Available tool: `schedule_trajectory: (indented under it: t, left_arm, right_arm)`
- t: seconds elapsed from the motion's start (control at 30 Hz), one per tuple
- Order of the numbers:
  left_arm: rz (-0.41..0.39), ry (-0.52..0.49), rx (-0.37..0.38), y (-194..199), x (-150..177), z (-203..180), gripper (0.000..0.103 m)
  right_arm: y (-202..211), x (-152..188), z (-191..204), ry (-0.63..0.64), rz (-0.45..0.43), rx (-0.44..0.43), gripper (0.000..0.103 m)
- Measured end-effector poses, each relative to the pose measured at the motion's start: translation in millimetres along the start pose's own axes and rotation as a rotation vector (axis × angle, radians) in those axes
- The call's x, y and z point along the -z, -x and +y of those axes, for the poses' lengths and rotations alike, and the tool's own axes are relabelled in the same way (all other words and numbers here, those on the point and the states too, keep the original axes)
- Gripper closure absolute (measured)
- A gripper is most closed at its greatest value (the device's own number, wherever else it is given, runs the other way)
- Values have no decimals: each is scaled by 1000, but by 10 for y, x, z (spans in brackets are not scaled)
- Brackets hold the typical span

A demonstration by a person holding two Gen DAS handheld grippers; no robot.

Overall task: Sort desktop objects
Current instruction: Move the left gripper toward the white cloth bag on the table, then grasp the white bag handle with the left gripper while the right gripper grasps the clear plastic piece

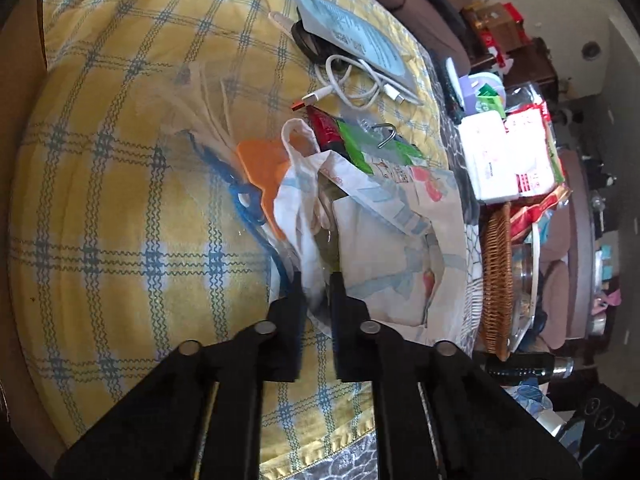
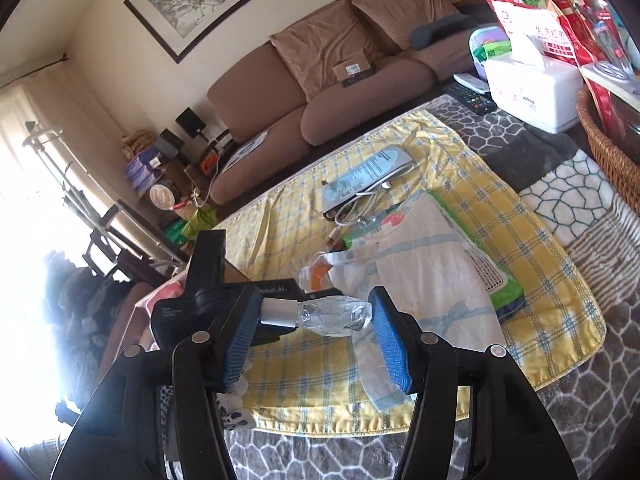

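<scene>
My left gripper (image 1: 316, 284) is shut on the edge of a white printed cloth bag (image 1: 384, 240) lying on the yellow plaid cloth (image 1: 120, 200). An orange scraper (image 1: 260, 168), a red tube (image 1: 326, 128) and green packets (image 1: 360, 148) poke out of the bag's mouth. My right gripper (image 2: 316, 332) is shut on a small clear bottle with a silver cap (image 2: 320, 314), held crosswise between the blue pads (image 2: 390, 340) above the bag (image 2: 420, 264). The left gripper's black body (image 2: 224, 300) shows just behind the bottle.
A white cable (image 1: 360, 88) and a grey-blue pouch (image 1: 352, 32) lie at the cloth's far end. A tissue box (image 2: 532, 88), remotes (image 2: 472, 98), a wicker basket (image 2: 612, 148) with packets stand at the table's right. A brown sofa (image 2: 320, 92) is behind.
</scene>
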State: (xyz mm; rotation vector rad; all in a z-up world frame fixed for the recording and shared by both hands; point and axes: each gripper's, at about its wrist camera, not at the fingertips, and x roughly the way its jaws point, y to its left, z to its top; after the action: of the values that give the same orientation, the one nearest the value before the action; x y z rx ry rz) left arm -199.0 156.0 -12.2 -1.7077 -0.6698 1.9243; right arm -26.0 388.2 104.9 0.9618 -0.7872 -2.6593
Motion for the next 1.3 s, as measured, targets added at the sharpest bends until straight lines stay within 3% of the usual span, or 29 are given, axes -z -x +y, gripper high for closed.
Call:
schedule_trajectory:
  t: [0.13,0.4,0.63,0.8,0.93,1.03,1.17,1.3]
  left_arm:
    - [-38,-93,77,317,23,-203,101]
    - [-170,-189,256,1643,-101,-773,101]
    - [-313,-307,302,3244,-23,-1207,101]
    - [-459,-410,231,4395,168,-1337,101]
    - [-555,-412,190,5105,341,-1047,101]
    - [-594,-369,176,5410,408,-623,101]
    - [-593,-285,145,5496,362,44,101]
    - [-582,-221,113,5487,264,628,101]
  right_arm:
    - [28,-8,-41,-9,-6,-2,45]
    - [113,-29,63,8,-31,-28,45]
    - [187,-54,521,112,-55,-83,45]
    - [203,-18,1147,192,-36,-152,45]
    - [15,62,1824,292,37,-199,45]
    - [-297,222,2312,352,126,-230,45]
    - [-912,557,2782,421,264,-207,45]
    - [-1546,935,2960,438,399,-138,45]
